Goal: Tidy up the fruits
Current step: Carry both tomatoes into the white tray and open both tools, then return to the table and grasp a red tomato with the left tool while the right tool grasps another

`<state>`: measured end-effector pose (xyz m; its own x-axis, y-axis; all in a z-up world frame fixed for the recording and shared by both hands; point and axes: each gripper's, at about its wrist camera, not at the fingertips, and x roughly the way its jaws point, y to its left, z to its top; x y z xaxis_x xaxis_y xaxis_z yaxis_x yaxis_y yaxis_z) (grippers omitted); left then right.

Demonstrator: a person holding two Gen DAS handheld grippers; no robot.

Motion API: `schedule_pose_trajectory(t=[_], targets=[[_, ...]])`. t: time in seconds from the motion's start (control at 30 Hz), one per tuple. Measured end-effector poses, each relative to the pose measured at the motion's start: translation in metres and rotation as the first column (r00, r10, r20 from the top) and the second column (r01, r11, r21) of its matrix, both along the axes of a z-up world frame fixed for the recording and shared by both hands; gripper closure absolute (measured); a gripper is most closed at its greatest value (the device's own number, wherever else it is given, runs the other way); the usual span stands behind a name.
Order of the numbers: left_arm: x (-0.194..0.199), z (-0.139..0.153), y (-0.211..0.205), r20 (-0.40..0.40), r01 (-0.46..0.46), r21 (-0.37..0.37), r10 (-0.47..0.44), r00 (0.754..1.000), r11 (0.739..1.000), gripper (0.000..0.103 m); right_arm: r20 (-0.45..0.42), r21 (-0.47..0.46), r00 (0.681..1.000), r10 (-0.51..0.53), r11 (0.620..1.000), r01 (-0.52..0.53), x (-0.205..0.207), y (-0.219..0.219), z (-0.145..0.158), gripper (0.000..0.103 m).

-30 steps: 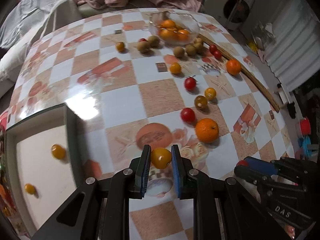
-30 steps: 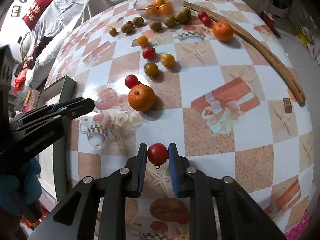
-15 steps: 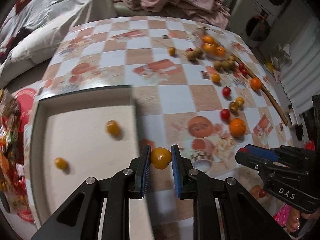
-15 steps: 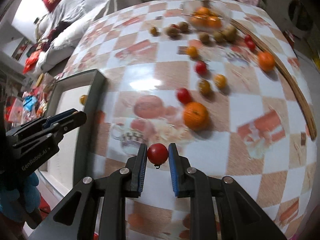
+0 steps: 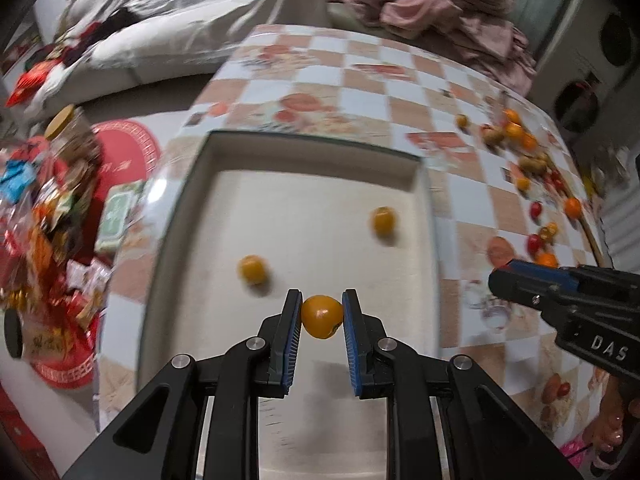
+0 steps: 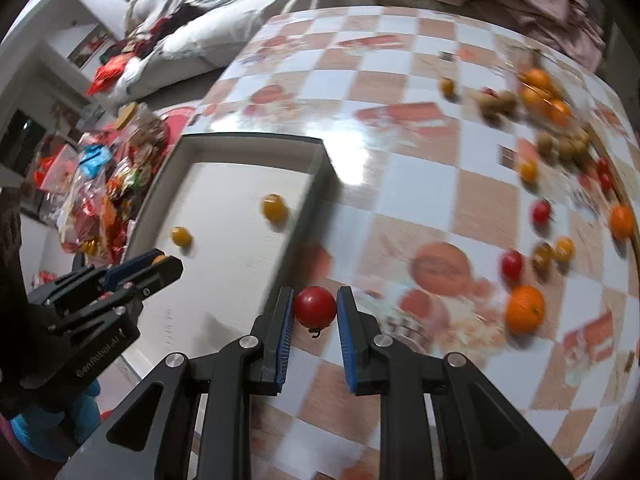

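My left gripper (image 5: pixel 322 316) is shut on a yellow cherry tomato (image 5: pixel 321 317) and holds it above the near part of a dark-rimmed white tray (image 5: pixel 418 160). Two yellow tomatoes (image 5: pixel 253 269) (image 5: pixel 384 220) lie in the tray. My right gripper (image 6: pixel 316 307) is shut on a red cherry tomato (image 6: pixel 315 306), above the table just right of the tray's rim (image 6: pixel 304 216). The left gripper shows in the right wrist view (image 6: pixel 160 266); the right one shows in the left wrist view (image 5: pixel 516 280).
Oranges (image 6: pixel 524 309), red tomatoes (image 6: pixel 512 265) and yellow tomatoes (image 6: pixel 564 249) lie scattered on the checkered table (image 6: pixel 420 184). A glass bowl of oranges (image 6: pixel 540 92) stands far right. Snack packets (image 5: pixel 44 208) lie left of the table; a sofa with clothes (image 5: pixel 440 4) is behind.
Both grippers have swung left with their tomatoes. The left one has moved from beside the tray to over it; the right one has come up to the tray's right rim.
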<state>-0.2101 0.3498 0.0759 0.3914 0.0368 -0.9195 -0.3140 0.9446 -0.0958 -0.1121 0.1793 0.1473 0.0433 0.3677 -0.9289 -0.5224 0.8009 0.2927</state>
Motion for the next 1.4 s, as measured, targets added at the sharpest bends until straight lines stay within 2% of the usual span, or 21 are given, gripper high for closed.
schedule_pose_trajectory(t=[0.3,0.47,0.83,1.2,1.23,1.27,1.3,1.37,1.4], targets=[[-0.020,-0.029,0.041,-0.057,-0.106,0.024,0.107,0.993,0.994,0.081,-0.019,0.000,0.995,0.098,0.995,-0.098,0.000,0.064,-0.016,0.079],[-0.028,-0.042,0.051,-0.078,-0.127,0.030,0.129,0.989,0.991,0.081,-0.027,-0.023,0.990,0.135,0.990,-0.136,-0.001,0.092,-0.032,0.079],[-0.034,-0.052,0.056,-0.092,-0.126,0.031,0.129,0.987,0.991,0.081,-0.015,-0.080,0.989,0.148,0.986,-0.149,0.001,0.113,-0.052,0.079],[-0.032,-0.053,0.047,-0.099,-0.088,0.076,0.095,0.991,0.993,0.079,0.013,-0.117,0.984,0.176,0.978,-0.173,-0.008,0.117,-0.061,0.079],[-0.032,-0.052,0.046,-0.099,-0.084,0.078,0.092,0.991,0.993,0.064,0.010,-0.113,0.985,0.175,0.978,-0.173,-0.008,0.117,-0.061,0.079],[-0.032,-0.052,0.046,-0.097,-0.081,0.079,0.089,0.991,0.994,0.039,0.003,-0.105,0.985,0.171,0.980,-0.170,-0.006,0.115,-0.061,0.079],[-0.034,-0.049,0.045,-0.080,-0.086,0.091,0.093,0.992,0.992,0.033,-0.002,-0.100,0.986,0.169,0.981,-0.168,-0.006,0.115,-0.061,0.078],[-0.035,-0.045,0.042,-0.062,-0.076,0.107,0.083,0.995,0.991,0.033,-0.013,-0.093,0.986,0.168,0.981,-0.168,-0.005,0.114,-0.061,0.077],[-0.035,-0.045,0.042,-0.070,-0.070,0.103,0.077,0.995,0.992,0.033,-0.015,-0.090,0.986,0.168,0.982,-0.169,-0.004,0.114,-0.061,0.072]])
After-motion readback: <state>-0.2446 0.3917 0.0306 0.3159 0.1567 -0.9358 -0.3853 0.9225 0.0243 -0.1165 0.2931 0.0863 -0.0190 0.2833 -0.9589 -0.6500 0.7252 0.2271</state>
